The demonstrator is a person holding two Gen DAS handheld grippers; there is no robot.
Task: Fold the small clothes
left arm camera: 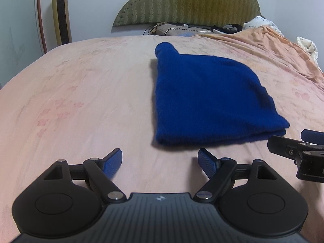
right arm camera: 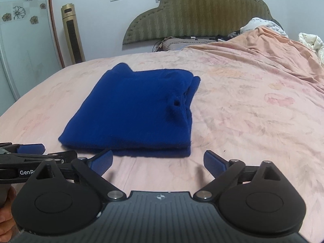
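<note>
A dark blue knitted garment (left arm camera: 208, 99) lies folded into a thick flat stack on the pink bed sheet (left arm camera: 81, 101); the right wrist view shows the garment (right arm camera: 137, 109) with layered edges along its near and right sides. My left gripper (left arm camera: 160, 162) is open and empty, just short of the garment's near edge. In its own view my right gripper (right arm camera: 158, 161) is open wide with nothing between the pads, close to the garment's near edge. In the left wrist view the right gripper (left arm camera: 299, 141) pokes in from the right, and the left gripper (right arm camera: 38, 151) appears at the left of the right wrist view.
A green padded headboard (left arm camera: 188, 4) stands at the far end. A gold tower fan (left arm camera: 60, 12) is by the wall on the left. Rumpled bedding (right arm camera: 273, 30) and dark items (left arm camera: 232, 28) pile at the far right. A hand (right arm camera: 6, 212) shows at the lower left.
</note>
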